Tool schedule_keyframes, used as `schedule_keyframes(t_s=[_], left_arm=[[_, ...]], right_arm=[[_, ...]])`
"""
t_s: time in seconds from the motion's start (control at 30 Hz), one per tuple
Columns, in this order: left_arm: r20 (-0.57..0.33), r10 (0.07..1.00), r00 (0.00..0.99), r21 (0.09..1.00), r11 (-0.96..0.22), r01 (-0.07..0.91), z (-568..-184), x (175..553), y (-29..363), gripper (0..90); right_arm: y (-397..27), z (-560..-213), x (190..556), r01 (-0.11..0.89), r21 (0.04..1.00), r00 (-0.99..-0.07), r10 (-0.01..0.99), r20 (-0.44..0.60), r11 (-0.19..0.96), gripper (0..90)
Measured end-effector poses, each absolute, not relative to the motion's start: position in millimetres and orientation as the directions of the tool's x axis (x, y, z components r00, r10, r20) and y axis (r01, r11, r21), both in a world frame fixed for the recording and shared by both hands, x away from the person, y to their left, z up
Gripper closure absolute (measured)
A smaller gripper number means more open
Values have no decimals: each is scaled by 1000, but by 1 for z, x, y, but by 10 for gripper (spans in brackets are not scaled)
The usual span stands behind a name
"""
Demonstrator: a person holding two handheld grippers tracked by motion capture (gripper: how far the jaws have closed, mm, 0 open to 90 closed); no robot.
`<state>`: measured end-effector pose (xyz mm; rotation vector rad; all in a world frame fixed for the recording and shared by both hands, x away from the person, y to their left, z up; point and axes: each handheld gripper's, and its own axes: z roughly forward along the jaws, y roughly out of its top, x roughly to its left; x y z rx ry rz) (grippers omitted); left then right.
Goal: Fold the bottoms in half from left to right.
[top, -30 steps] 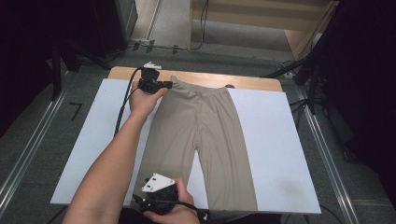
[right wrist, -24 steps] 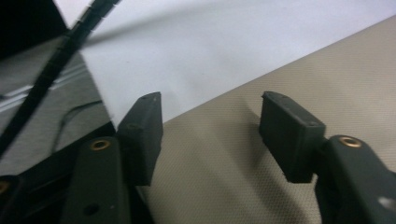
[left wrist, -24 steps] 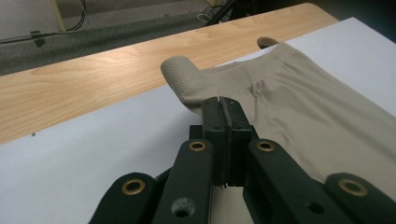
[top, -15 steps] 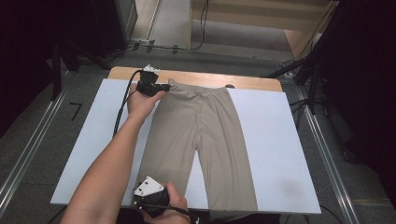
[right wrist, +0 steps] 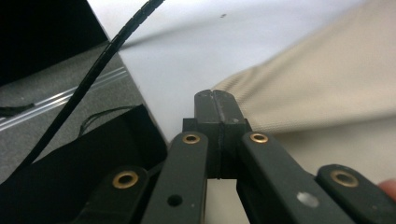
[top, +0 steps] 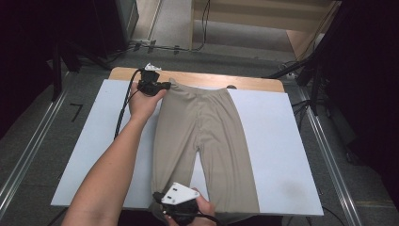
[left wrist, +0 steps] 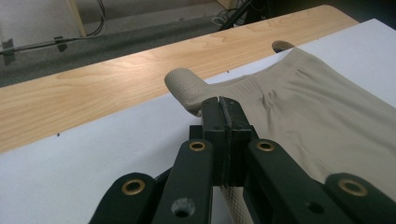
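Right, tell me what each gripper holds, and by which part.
The left gripper pinches the trousers at a waistband corner. The right gripper is shut at a leg hem, but a hold there cannot be told.

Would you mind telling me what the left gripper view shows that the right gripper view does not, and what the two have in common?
Left gripper view alone: the left hand-held gripper shut on the waistband corner of the beige leggings, and the wooden table edge behind the white board.

Right gripper view alone: the right hand-held gripper, jaws just closed, at a leg hem by the board's near corner, a black cable and the grey floor.

Both: closed black jaws, beige fabric, white board.
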<state>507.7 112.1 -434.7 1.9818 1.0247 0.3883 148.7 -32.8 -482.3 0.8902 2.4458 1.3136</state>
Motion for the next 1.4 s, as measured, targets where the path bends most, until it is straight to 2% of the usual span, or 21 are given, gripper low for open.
schedule_keyframes(t_s=[0.27,0.33,0.47,0.53,1.0,1.4], left_arm=[[-72,757,649,817,-329,474,-427,505,80,900],[-72,748,660,819,-334,467,-424,505,66,900],[-72,739,670,825,-334,457,-423,506,51,900],[-61,727,684,824,-350,446,-423,508,34,900],[-42,687,725,805,-407,432,-437,512,-26,900],[-28,653,757,785,-455,421,-451,518,-73,900]], right_arm=[[-96,-476,128,403,854,-728,681,80,330,888],[-120,-478,122,420,856,-695,714,89,301,888],[-142,-480,119,426,865,-653,752,91,266,888],[-162,-487,119,466,855,-615,777,129,227,888],[-231,-495,105,501,850,-500,856,130,164,888],[-263,-503,97,563,818,-415,896,159,115,888]])
